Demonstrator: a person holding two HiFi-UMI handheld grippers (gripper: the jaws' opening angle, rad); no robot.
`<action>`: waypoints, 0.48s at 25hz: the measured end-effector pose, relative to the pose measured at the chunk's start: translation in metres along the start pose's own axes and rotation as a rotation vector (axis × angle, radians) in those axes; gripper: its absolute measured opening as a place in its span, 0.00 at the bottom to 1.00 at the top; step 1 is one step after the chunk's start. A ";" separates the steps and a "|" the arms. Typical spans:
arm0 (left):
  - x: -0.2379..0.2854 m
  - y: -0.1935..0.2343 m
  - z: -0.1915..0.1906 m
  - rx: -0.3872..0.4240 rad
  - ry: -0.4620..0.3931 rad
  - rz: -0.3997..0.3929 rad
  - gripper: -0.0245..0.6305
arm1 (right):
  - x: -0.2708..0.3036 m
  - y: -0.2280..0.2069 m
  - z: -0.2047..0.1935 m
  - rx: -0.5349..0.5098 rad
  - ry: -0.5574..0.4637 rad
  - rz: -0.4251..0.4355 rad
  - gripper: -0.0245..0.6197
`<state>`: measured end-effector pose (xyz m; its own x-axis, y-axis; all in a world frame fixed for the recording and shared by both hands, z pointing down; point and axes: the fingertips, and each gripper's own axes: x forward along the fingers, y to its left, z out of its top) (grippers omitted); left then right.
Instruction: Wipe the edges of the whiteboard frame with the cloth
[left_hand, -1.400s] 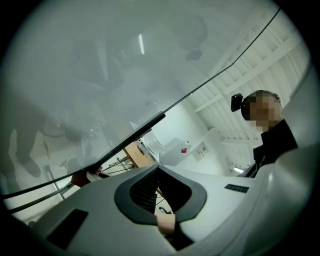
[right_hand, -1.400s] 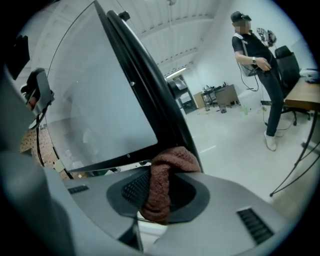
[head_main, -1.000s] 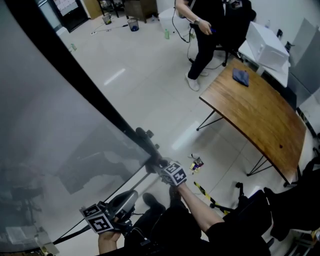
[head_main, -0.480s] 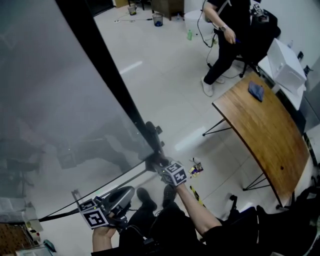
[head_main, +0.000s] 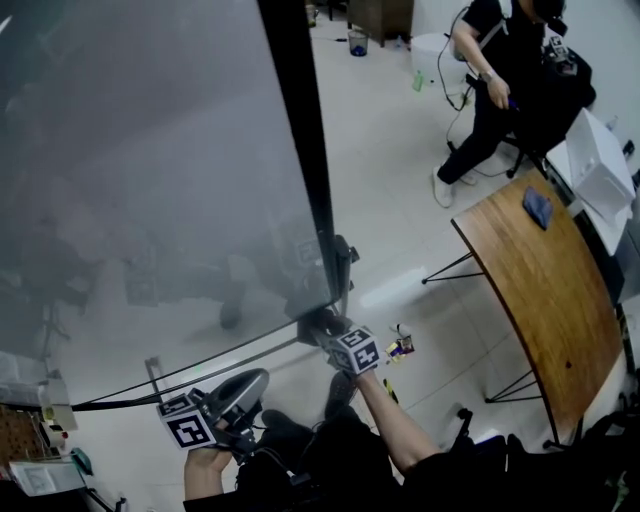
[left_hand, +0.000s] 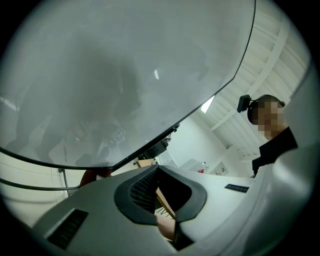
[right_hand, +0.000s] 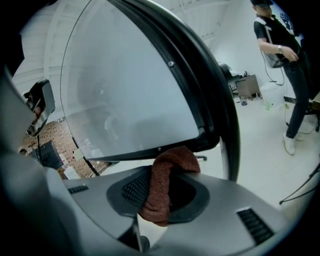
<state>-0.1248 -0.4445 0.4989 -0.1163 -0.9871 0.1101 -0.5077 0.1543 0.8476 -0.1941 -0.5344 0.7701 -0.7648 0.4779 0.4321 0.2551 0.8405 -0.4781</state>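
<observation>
The whiteboard (left_hand: 125, 75) fills the upper left and centre of the frame, its pale surface hazy with reflections. Its dark frame (left_hand: 145, 146) runs from lower left up to upper right. At the bottom, the left gripper (left_hand: 157, 169) shows its jaws together at the tips — nothing between them. A person (left_hand: 275, 147) in a dark top stands at the right edge.

The left claw (head_main: 258, 382) and right claw (head_main: 318, 325) are pale grey shells with black ribbed pads (left_hand: 142, 187). Each bears a black-and-white marker cube (head_main: 188, 420). The sleeve (head_main: 445, 470) is black.
</observation>
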 end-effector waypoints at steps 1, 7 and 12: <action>-0.007 0.004 0.001 0.001 -0.006 0.017 0.03 | 0.003 0.003 0.000 0.003 -0.007 0.003 0.19; -0.051 0.022 0.007 -0.019 -0.065 0.023 0.03 | 0.025 0.024 -0.005 0.016 0.002 0.005 0.19; -0.097 0.029 0.010 -0.039 -0.113 0.007 0.03 | 0.044 0.047 -0.012 0.030 0.010 -0.005 0.19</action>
<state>-0.1374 -0.3438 0.5076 -0.2165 -0.9745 0.0591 -0.4732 0.1577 0.8667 -0.2084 -0.4707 0.7760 -0.7598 0.4762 0.4426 0.2331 0.8351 -0.4983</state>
